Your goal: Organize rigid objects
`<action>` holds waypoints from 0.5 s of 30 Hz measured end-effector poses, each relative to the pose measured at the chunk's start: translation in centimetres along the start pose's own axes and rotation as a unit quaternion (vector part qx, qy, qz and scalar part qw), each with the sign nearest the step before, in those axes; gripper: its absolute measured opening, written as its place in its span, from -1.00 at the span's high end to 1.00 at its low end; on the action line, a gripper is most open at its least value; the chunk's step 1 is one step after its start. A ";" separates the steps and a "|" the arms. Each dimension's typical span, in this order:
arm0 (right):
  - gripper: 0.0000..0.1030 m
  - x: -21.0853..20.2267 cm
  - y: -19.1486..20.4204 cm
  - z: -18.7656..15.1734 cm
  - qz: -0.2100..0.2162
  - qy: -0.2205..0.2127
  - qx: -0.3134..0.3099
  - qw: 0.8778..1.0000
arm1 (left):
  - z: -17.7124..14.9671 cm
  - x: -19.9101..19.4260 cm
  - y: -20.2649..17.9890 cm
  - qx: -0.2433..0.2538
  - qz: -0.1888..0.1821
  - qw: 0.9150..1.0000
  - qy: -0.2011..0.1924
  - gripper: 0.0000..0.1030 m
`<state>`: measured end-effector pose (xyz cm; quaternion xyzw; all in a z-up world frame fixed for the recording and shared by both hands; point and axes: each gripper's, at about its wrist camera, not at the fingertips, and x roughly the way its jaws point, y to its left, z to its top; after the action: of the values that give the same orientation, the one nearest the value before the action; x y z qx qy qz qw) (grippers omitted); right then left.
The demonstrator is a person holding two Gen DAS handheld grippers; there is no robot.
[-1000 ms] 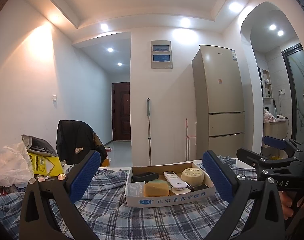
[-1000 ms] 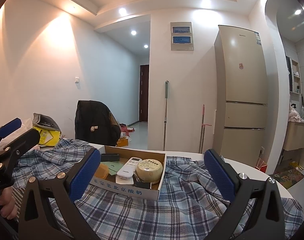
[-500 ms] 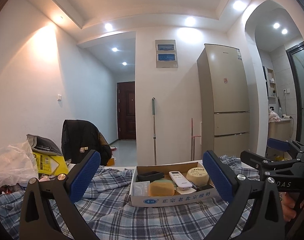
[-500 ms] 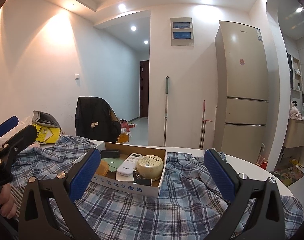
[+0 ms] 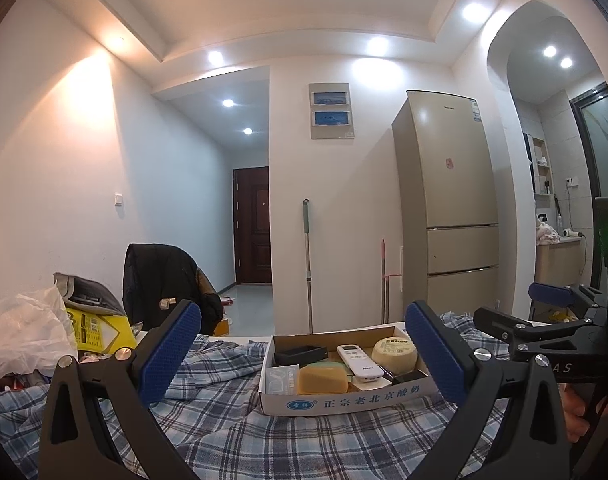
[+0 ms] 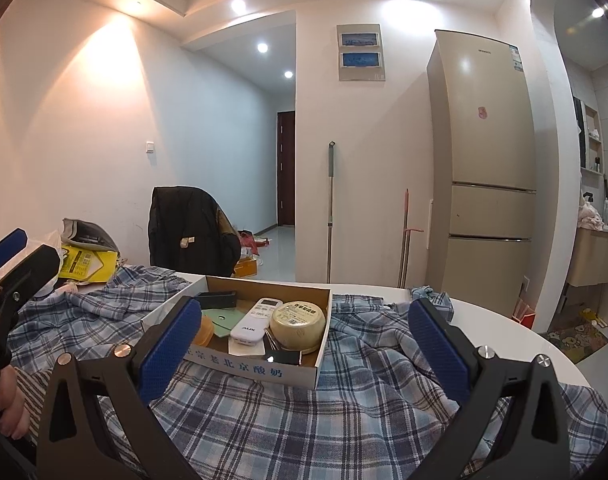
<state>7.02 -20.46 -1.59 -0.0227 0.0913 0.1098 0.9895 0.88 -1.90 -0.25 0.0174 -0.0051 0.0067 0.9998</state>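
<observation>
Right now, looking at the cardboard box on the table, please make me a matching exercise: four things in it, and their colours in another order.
Things in the cardboard box:
1. remote control
2. round tin
3. soap bar
4. small tray

Colours:
a. black
b. orange-yellow
c. white
d. cream

Pairs: 1-c, 2-d, 3-b, 4-a

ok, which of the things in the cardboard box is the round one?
The cream-yellow round tin, at the box's right end beside the white remote control. The others there are flat or rectangular.
</observation>
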 end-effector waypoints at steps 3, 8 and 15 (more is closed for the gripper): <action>-1.00 0.0 0.1 0.0 0.000 -0.005 -0.004 1.000 | 0.0 0.0 -0.1 0.001 0.000 1.000 0.000 -1.00; -1.00 -0.1 0.2 -0.1 -0.001 -0.008 -0.008 1.000 | -0.1 -0.1 -0.1 0.000 -0.002 1.000 -0.002 -1.00; -1.00 -0.1 0.2 -0.2 -0.001 -0.006 -0.007 1.000 | -0.3 -0.2 -0.7 0.003 -0.004 1.000 -0.001 -1.00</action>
<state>6.88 -20.29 -1.77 -0.0293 0.0848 0.1097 0.9899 0.71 -2.54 -0.56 0.0208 -0.0057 0.0023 0.9998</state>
